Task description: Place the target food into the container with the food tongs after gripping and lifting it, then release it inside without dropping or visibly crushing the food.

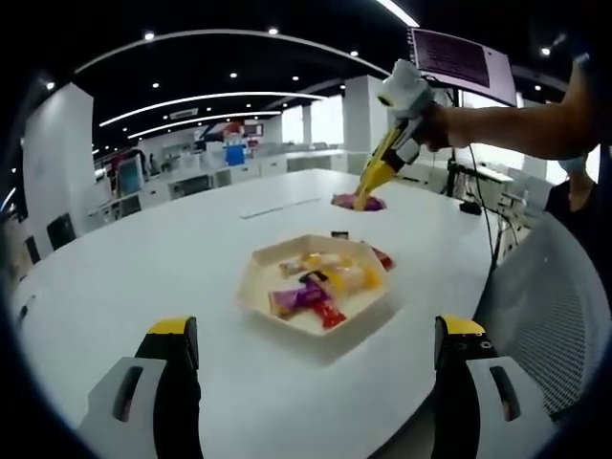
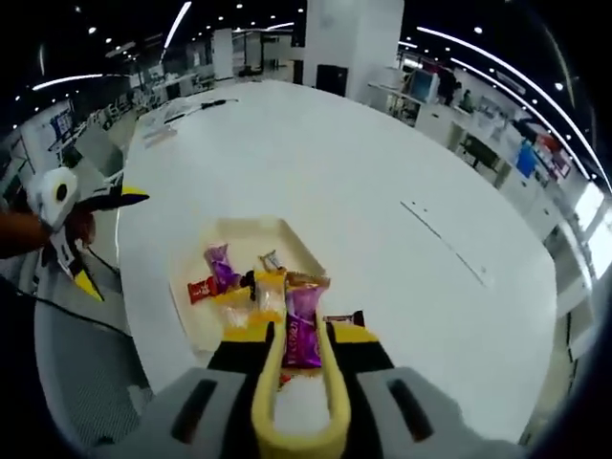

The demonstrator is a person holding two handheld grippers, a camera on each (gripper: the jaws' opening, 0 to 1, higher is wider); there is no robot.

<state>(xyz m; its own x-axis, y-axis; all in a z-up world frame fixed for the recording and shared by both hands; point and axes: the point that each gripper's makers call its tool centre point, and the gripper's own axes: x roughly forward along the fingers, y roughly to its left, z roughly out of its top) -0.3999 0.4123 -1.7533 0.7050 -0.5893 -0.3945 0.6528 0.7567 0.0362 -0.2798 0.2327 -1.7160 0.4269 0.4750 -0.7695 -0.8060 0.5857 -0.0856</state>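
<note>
A purple-wrapped snack [image 1: 359, 202] lies on the white table [image 1: 143, 277] beyond a cream hexagonal tray [image 1: 277, 251]. The tray holds several wrapped sweets, among them a purple one [image 1: 296, 298]. A person's hand brings my right gripper [image 1: 397, 143] down from the upper right, shut on yellow food tongs [image 1: 378, 172] whose tips meet the snack. In the right gripper view the purple snack [image 2: 304, 335] sits between the arms of the tongs [image 2: 256, 392], held in my right gripper [image 2: 301, 349], just short of the tray [image 2: 249, 234]. My left gripper [image 1: 316, 335] is open near the tray; it also shows as the left gripper [image 2: 107, 239].
The round table's edge [image 2: 143, 316] curves close to the tray. A mesh office chair [image 1: 555, 316] stands at the table's side. A monitor [image 1: 459, 57] hangs behind the person's arm. Desks and screens fill the office beyond.
</note>
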